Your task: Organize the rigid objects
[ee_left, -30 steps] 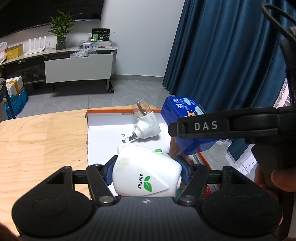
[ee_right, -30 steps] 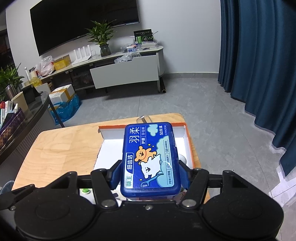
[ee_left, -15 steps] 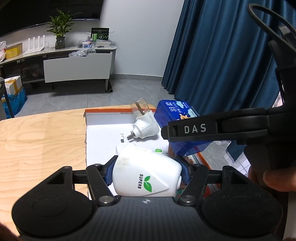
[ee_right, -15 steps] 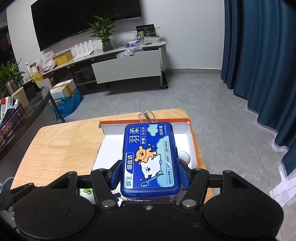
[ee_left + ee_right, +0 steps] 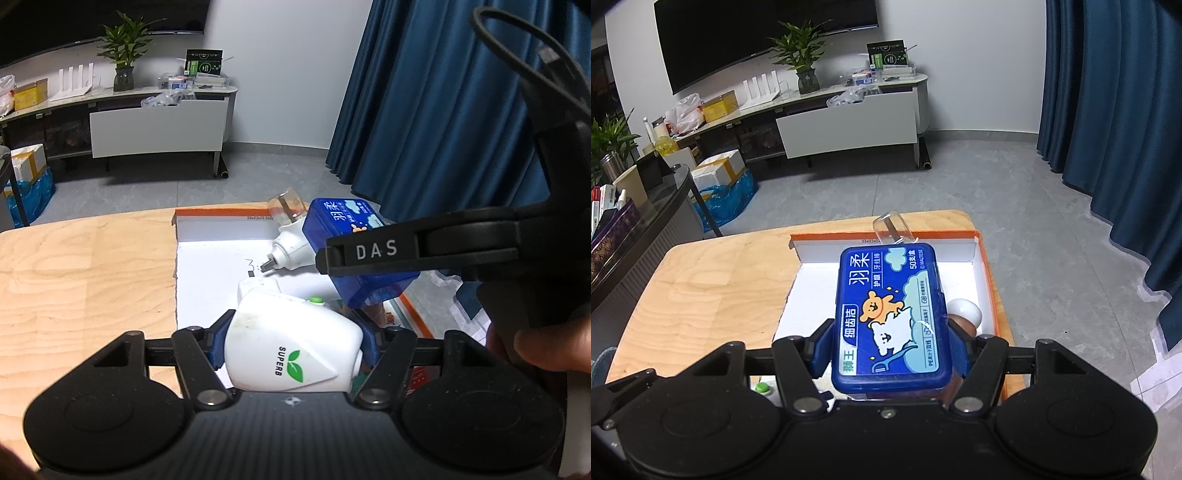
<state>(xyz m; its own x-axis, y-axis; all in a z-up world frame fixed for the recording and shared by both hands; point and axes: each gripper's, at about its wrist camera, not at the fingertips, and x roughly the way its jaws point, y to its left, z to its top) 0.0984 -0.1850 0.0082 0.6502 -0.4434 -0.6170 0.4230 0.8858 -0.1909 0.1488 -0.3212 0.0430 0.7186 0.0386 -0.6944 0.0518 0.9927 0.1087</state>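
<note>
Left tongs (image 5: 293, 347): both blue pads clamped on a white body, pitched down-forward. Right tongs (image 5: 890, 343): pads (image 5: 823, 347) clamped on a blue case, same down-forward pitch. In the left view the right tongs sit at 3 o'clock, with a hand (image 5: 546, 349) gripping the handle.

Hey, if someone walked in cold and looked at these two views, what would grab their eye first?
Probably the bright blue floss-pick box with a cartoon bear, clamped in the right tongs above the white, orange-edged tray. Next, the white SUPERB device gripped in the left tongs over the same tray, with a white plug-in unit lying behind it.
</note>
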